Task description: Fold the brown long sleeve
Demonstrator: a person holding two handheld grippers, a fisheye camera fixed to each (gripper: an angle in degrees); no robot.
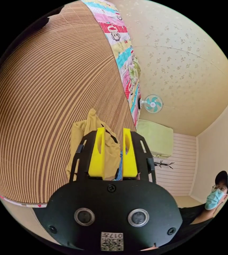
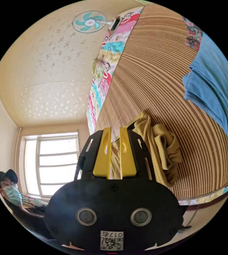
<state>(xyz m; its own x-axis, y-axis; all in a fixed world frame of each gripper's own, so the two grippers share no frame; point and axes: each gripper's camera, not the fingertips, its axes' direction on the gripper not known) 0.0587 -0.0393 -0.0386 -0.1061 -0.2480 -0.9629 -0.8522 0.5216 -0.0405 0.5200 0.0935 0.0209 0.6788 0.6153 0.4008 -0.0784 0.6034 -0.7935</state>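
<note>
The brown long sleeve (image 1: 91, 120) is a mustard-brown bunch rising off a striped bamboo mat (image 1: 52, 106). In the left gripper view my left gripper (image 1: 113, 130) has its yellow jaws close together, with the garment's cloth pinched in the gap. A strip of blue shows low between the jaws. In the right gripper view the brown long sleeve (image 2: 161, 148) hangs crumpled beside and behind my right gripper (image 2: 115, 129). Its jaws stand nearly together, with a fold of the garment between them.
A blue cloth (image 2: 215, 85) lies on the mat (image 2: 159, 66). A cartoon-print sheet (image 1: 124, 61) borders the mat. A wall fan (image 1: 153, 103), a window (image 2: 52, 162) and a person in a cap and mask (image 1: 217, 196) are nearby.
</note>
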